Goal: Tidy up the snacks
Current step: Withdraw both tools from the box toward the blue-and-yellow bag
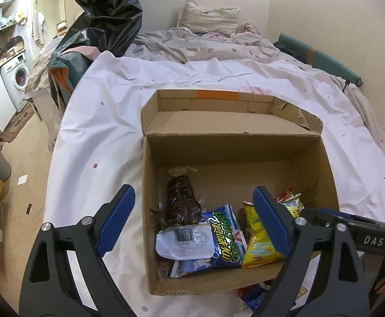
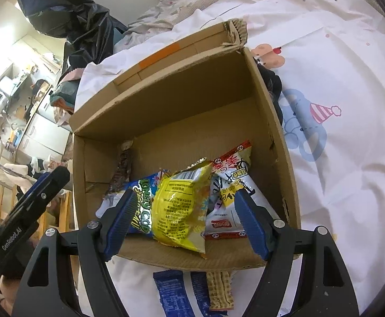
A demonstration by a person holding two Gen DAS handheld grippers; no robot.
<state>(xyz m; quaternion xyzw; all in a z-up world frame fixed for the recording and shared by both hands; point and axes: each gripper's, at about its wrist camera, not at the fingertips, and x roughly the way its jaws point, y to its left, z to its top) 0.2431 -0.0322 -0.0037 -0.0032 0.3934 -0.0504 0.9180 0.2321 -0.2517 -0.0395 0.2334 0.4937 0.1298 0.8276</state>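
Observation:
An open cardboard box [image 1: 234, 148] sits on a white sheet on the bed and also shows in the right wrist view [image 2: 166, 121]. Inside lie a blue Lonely God bag [image 1: 225, 235], a yellow packet [image 1: 261, 248], a dark cookie pack [image 1: 181, 203] and a white pouch [image 1: 184, 243]. The right wrist view shows the yellow packet [image 2: 179, 206] on top, a red-white packet [image 2: 229, 185] beside it. My left gripper [image 1: 192, 219] is open and empty above the box's near-left corner. My right gripper [image 2: 187, 222] is open, its blue pads either side of the yellow packet, not touching.
Loose blue and tan snack wrappers [image 2: 192, 290] lie on the sheet before the box's near wall. A black plastic bag [image 1: 105, 13] hangs at the bed's left. A pillow [image 1: 208, 18] and crumpled duvet lie beyond. A washing machine [image 1: 15, 76] stands far left.

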